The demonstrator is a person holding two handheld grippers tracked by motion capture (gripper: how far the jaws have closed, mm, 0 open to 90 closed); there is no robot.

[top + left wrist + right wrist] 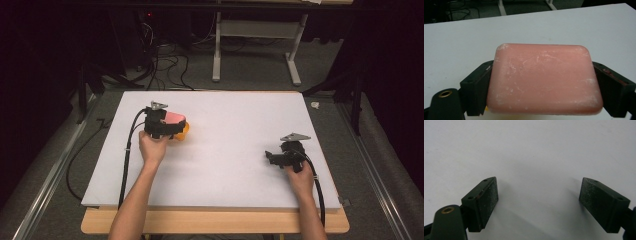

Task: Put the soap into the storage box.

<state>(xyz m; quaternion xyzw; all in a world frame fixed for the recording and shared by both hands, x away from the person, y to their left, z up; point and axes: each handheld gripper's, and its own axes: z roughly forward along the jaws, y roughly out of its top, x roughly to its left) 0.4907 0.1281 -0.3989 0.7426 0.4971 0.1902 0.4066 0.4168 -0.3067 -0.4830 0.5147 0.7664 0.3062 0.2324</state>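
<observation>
Gripping the scuffed pink rectangular soap bar [544, 80] over an orange holder [184, 131], the left gripper [172, 126] has yet to release it, while the right gripper [539, 202] rests open and empty.

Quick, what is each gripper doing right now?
Left gripper: shut on the pink soap bar.
Right gripper: open, holding nothing, over the white table.

Pink soap bar [544, 80] waxy, matt, smooth but scuffed with whitish scratches and flecks; left gripper [544, 90] pads [477, 90] black, matt plastic (brass-looking insert at corner); right gripper [539, 200] pads [490, 195] dark, grainy, dusted pale; table [240, 145] top white, matt, smooth; front edge light wood.
</observation>
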